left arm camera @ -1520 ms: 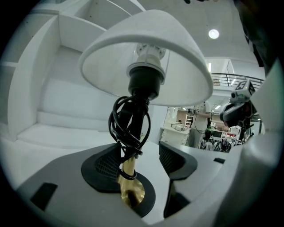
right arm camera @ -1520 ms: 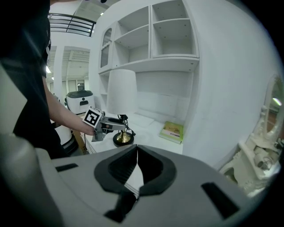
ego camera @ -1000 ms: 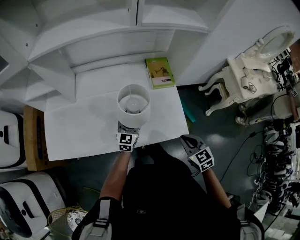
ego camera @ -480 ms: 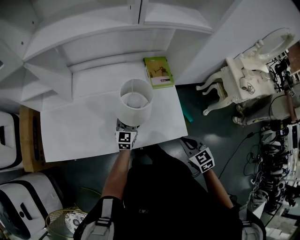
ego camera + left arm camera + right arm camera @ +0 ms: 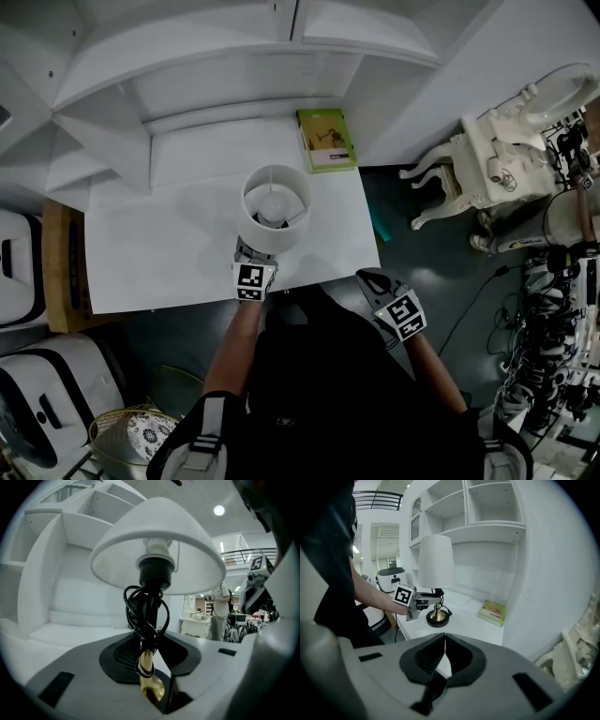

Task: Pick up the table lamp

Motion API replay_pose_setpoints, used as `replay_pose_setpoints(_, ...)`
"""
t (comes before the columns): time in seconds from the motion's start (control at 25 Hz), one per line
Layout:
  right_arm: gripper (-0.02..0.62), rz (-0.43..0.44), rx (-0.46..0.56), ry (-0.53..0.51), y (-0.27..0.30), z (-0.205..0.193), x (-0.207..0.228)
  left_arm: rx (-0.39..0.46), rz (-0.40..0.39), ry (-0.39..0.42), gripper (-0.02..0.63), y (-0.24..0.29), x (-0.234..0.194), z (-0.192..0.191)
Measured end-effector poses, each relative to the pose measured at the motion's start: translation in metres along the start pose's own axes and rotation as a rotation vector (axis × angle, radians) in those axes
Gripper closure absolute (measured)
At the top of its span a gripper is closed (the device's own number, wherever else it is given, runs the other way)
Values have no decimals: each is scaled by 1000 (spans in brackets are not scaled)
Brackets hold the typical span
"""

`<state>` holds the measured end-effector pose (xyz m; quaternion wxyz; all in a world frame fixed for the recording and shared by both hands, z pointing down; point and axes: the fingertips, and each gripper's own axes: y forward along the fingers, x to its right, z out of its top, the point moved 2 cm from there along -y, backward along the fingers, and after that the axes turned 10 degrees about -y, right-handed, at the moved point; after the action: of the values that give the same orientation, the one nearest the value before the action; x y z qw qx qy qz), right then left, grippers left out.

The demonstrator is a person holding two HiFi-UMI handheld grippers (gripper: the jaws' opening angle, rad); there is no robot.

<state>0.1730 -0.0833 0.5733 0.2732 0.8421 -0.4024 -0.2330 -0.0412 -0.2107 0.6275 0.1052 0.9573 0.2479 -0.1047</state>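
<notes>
The table lamp (image 5: pixel 275 206) has a white drum shade, a brass stem (image 5: pixel 147 663) wound with black cord, and a round black base (image 5: pixel 438 619) on the white table (image 5: pixel 141 253). My left gripper (image 5: pixel 255 251) reaches under the shade from the table's front edge. Its jaws are closing, and the pads sit against both sides of the brass stem (image 5: pixel 149 670). In the right gripper view the left gripper (image 5: pixel 433 600) holds the stem just above the base. My right gripper (image 5: pixel 371 277) hangs off the table's front right corner, shut and empty (image 5: pixel 444 654).
A green book (image 5: pixel 326 141) lies at the table's back right, against the white shelf unit (image 5: pixel 234 56). An ornate white chair (image 5: pixel 487 159) stands to the right. White appliances (image 5: pixel 19 272) and a wire basket (image 5: pixel 131 436) sit to the left.
Only the head view has shifted slightly. The left gripper stays at the lamp's stem and the right gripper stays by the table corner.
</notes>
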Motion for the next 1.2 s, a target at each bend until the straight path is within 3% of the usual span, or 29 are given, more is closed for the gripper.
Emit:
replay_pose_setpoints(0.44,586,14,-11,15,3,-7,-11,3,-19,24,448,-17,6,0)
replay_pose_setpoints(0.8,586,22,-16,10,7,-8,-19,54,35,47,280,-21,0,8)
replay_pose_setpoints(1.2,586,-19,-41,28,-6,-20,-5,78,-35,34,279,22,3,26)
